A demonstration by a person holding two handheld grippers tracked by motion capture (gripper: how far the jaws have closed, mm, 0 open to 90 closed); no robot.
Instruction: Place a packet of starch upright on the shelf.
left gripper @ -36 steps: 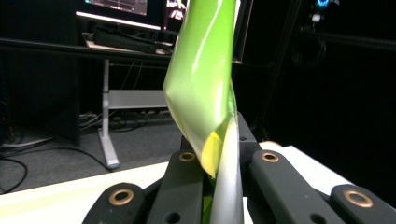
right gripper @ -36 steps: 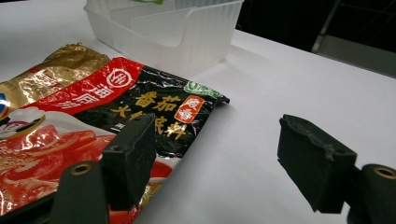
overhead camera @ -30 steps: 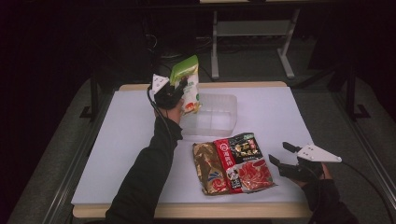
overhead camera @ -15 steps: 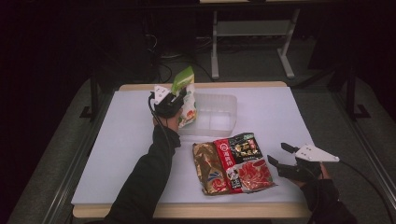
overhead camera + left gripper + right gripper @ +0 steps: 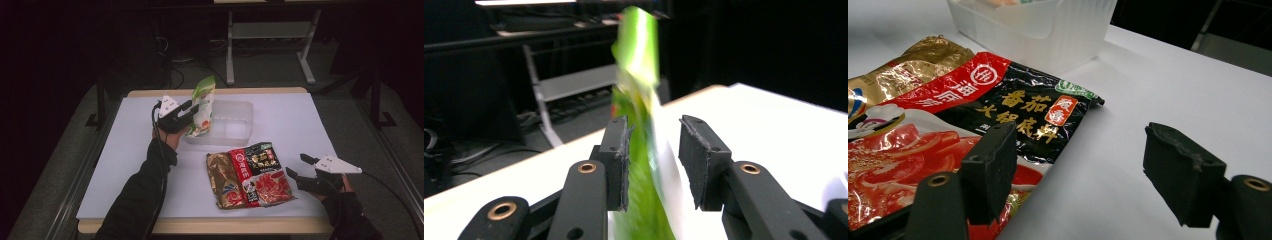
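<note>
The room behind the white-topped table [image 5: 125, 165] is dark, with a metal stand on the floor. From above, your left gripper [image 5: 192, 109] holds the green packet [image 5: 202, 107] upright over the near left corner of the clear tub [image 5: 235, 125] near the table's far edge. Its jaws have just been opening; let the packet drop clear before you pull away. Your right gripper [image 5: 299, 167] waits, jaws wide and empty, just beside the red soup-base packet [image 5: 250, 175] near the front edge.

The left gripper view shows a gap beside one pad [image 5: 696, 160], the blurred packet [image 5: 639, 150] loose between.

The right gripper view shows the soup packet's [image 5: 973, 105] print and the tub [image 5: 1048, 30] behind.
</note>
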